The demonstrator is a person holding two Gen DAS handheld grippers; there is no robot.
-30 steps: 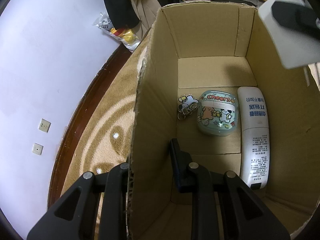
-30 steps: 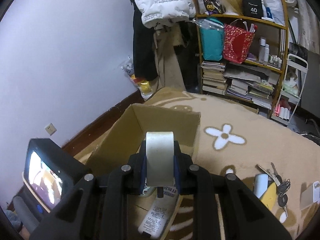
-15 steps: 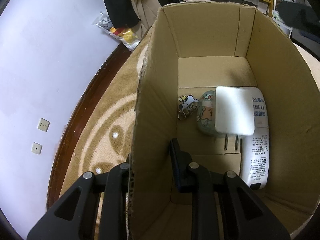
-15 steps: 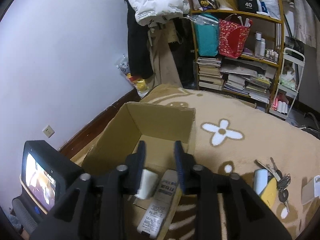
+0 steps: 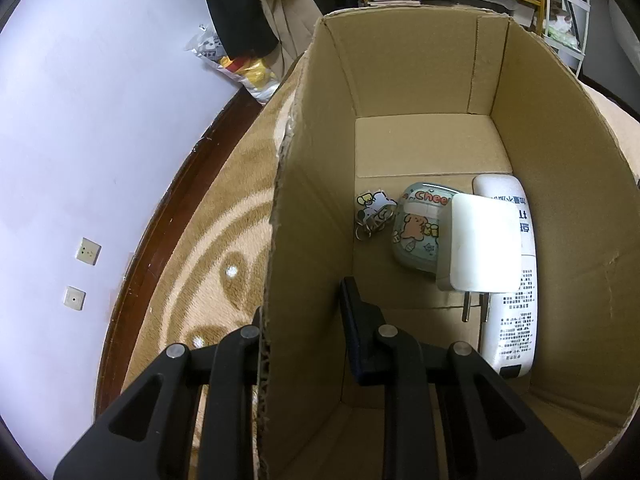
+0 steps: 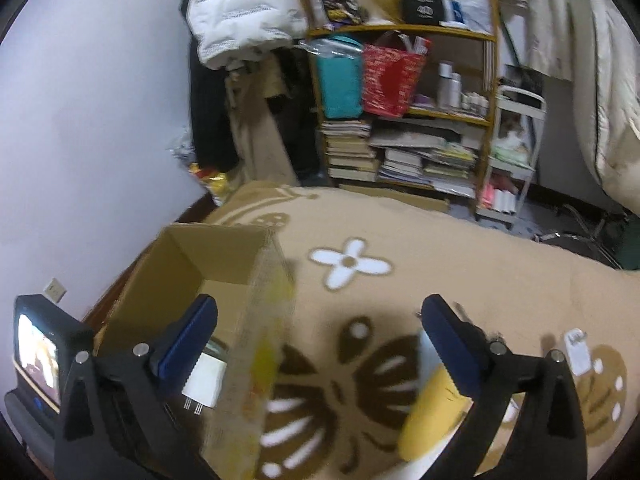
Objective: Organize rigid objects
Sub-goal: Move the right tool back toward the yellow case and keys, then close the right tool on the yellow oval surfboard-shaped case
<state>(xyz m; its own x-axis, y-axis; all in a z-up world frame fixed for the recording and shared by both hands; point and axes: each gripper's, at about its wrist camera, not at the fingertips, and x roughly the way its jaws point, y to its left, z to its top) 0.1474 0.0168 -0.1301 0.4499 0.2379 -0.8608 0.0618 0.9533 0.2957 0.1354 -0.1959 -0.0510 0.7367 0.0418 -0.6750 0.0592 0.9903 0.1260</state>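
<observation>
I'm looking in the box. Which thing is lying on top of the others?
The white plug. It rests across the cartoon case and the long white bottle.

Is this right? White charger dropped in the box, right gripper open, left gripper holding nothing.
Not quite. The left gripper is shut on the cardboard box wall, as the left wrist view shows. The rest holds: the white charger lies inside the box and the right gripper is open.

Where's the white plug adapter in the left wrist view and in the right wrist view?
Left wrist: white plug adapter right of centre, inside the cardboard box, overlapping the cartoon case.
Right wrist: lower left, beside the left fingertip.
Shared landmark: the cardboard box.
</observation>
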